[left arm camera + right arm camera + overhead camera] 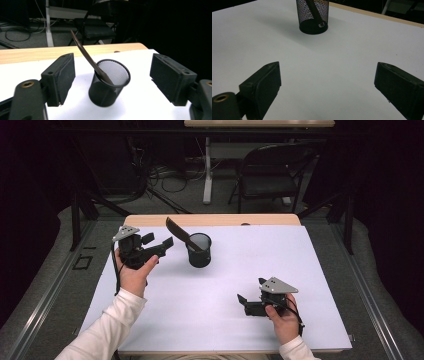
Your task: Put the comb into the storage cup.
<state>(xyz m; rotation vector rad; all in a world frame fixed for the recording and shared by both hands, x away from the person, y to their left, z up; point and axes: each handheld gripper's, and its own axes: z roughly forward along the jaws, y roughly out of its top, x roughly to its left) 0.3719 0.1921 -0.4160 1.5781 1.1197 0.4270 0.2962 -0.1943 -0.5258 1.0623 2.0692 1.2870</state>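
Black left tool (169, 241) held up off the bench, jaws wide apart, nothing between them; in the left gripper view its tips (112, 80) frame the mesh cup (109, 82) just ahead. Right tool (241, 301) low near the front right of the bench, jaws also wide apart and empty, well apart from the cup (312, 16). Black mesh cup (199, 249) stands upright on the white sheet (220, 290) toward the far middle. Dark flat stick (180, 234) sits inside it, leaning up and out over the rim toward the left tool. Wooden bench edge (150, 220) shows behind the sheet. Folding chair (267, 172) beyond the bench.
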